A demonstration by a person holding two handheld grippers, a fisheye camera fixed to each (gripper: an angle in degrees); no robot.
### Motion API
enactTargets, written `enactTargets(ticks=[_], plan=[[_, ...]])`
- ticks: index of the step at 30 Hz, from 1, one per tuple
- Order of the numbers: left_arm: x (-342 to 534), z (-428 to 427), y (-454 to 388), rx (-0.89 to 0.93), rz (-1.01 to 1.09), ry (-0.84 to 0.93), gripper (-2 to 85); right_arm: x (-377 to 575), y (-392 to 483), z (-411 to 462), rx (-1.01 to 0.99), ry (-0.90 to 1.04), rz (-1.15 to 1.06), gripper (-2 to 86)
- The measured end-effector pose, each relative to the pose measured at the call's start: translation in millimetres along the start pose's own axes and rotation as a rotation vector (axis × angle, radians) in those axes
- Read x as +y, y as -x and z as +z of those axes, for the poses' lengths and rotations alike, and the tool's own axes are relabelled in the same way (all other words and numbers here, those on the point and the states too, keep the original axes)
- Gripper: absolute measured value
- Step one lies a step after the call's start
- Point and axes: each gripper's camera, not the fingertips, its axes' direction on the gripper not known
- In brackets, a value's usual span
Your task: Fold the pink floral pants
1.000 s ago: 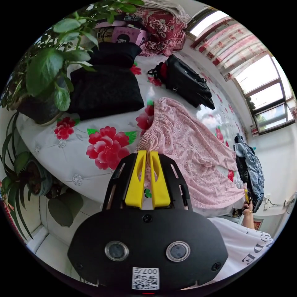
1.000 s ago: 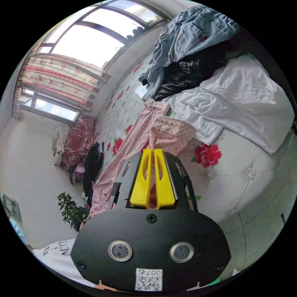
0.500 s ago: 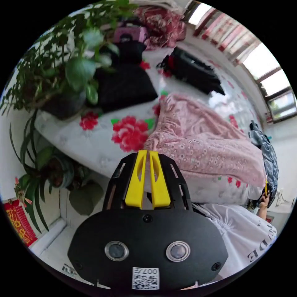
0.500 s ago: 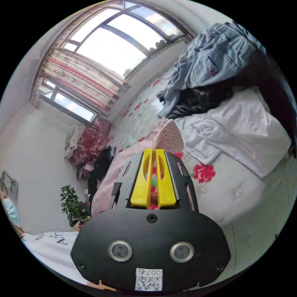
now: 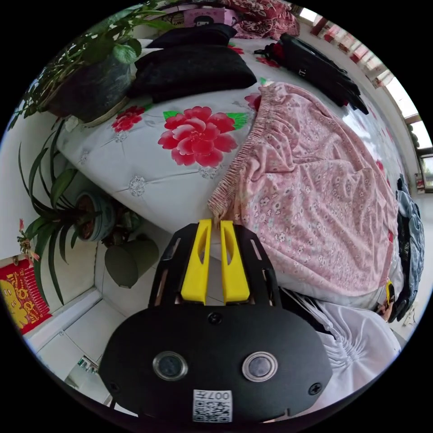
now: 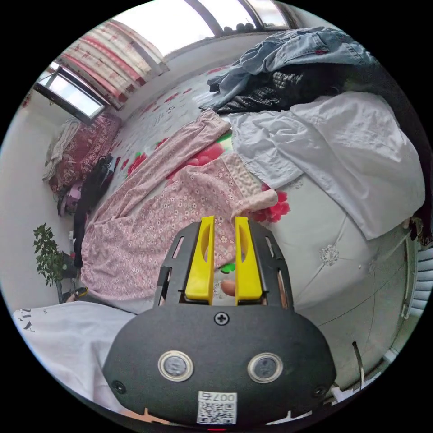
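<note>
While claws (image 5: 215,222) (image 6: 224,219) gape, pants (image 5: 311,189) lie flat

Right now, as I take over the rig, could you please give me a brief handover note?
Left gripper: fingers slightly apart, tips at the waistband corner of the pink floral pants; I cannot tell if it grips.
Right gripper: open, just short of the near hem.
The pants lie spread on the bed, one leg laid partly over the other, with the far leg stretching toward the white garment.
Done: laid out. Left: align the legs, fold further.
</note>
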Motion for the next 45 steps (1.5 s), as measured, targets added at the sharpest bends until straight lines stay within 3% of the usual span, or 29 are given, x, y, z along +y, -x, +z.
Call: enactTargets(ticks=[4,8,14,22,27,32,35,41,45], plan=[[7.6,-7.3,2.7,-0.046,-0.017,0.009,1.2,-1.9,7.2,43.1,0.165,0.155,0.011,3.1],[37.0,-32.2,7.4,-0.026,-0.049,-0.049,6.2,-2.5,17.5,39.4,0.202,0.102,0.005,4.1],[59.6,-95.3,-31.7,-0.089,0.012,-0.253,5.1,-46.6,83.3,25.2,0.194,-0.058,-0.149,5.5],[-88.5,-96.9,-140.4,-0.031,0.328,-0.294,6.8,-189.5,197.5,87.6,0.164,-0.059,-0.335,6.0],[-200.5,-50.1,-186.6,-0.091,0.406,-0.131,7.6,-284.5,245.6,162.3,0.185,0.091,-0.384,6.7],[-246.9,-8.7,-204.7,-0.118,0.462,0.001,7.0,-339.0,267.1,222.5,0.207,0.179,-0.393,6.9],[-250.5,-9.5,-201.2,-0.092,0.476,-0.038,4.2,-356.7,275.5,258.7,0.226,0.256,-0.394,6.2],[-241.3,-15.6,-178.7,-0.002,0.427,-0.059,-0.7,-368.6,285.5,241.6,0.235,0.196,-0.362,0.6],[-209.9,-67.9,-148.3,0.106,0.375,-0.247,-0.9,-368.6,285.2,133.4,0.012,-0.081,-0.371,0.0]])
